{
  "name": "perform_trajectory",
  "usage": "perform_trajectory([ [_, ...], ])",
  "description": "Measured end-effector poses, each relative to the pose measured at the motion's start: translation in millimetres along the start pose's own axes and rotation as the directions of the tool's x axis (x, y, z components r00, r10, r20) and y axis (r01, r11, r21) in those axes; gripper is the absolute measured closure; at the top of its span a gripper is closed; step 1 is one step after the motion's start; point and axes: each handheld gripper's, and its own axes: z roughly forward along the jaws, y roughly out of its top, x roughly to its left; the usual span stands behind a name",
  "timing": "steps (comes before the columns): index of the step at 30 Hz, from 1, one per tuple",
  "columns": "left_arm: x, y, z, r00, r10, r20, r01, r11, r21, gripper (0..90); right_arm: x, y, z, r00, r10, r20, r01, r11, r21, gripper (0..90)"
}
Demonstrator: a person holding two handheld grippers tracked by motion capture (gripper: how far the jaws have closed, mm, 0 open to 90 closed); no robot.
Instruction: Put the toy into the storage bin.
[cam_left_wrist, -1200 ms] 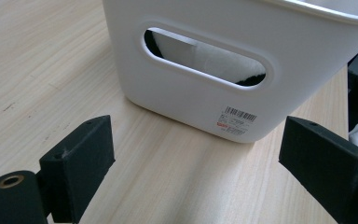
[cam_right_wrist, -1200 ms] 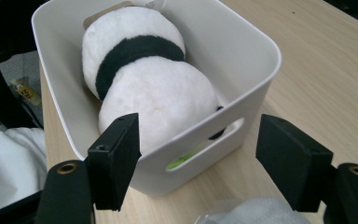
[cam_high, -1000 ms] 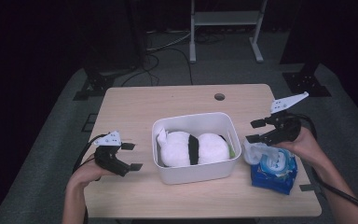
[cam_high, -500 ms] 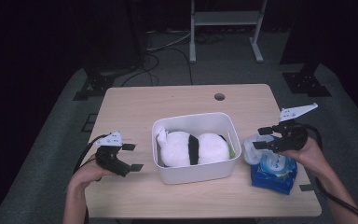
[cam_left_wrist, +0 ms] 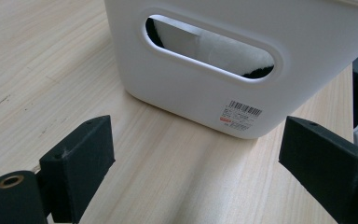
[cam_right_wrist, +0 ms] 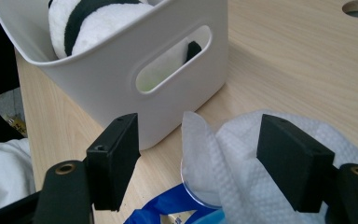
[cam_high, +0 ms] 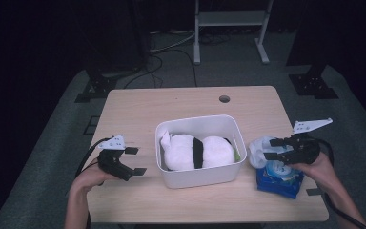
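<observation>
The right gripper hangs over the right end of the table with its jaws spread wide and nothing pinched between them. In its own view, a white wipe rises crumpled between the two black jaws without either pad pressing on it; it sticks up from a clear round opening in a blue packet. The high view shows that wipe bunched just beside the bin's right wall, on top of the blue packet, which lies flat near the table's right front corner under the person's right hand.

The left gripper rests low at the table's left front, jaws also wide apart and empty. Its own view looks across bare wood at the end wall of the white bin, where a barcode sticker sits low on the plastic, below the slotted handle.

From above, the white bin stands at mid-table, holding a white and black plush toy lying on its side. The right gripper view catches the same toy over the rim and through the handle slot.
</observation>
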Motion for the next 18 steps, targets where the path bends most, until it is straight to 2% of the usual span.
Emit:
perform_trajectory([
  [18, 0.0, -0.6, 1.6, 1.0, -0.002, 0.002, 0.002, 1.0, 0.005, 8.9, -0.4, -30.3, -3.7, 0.9988, 0.047, 0.014, -0.047, 0.999, 0.001, 27.5],
])
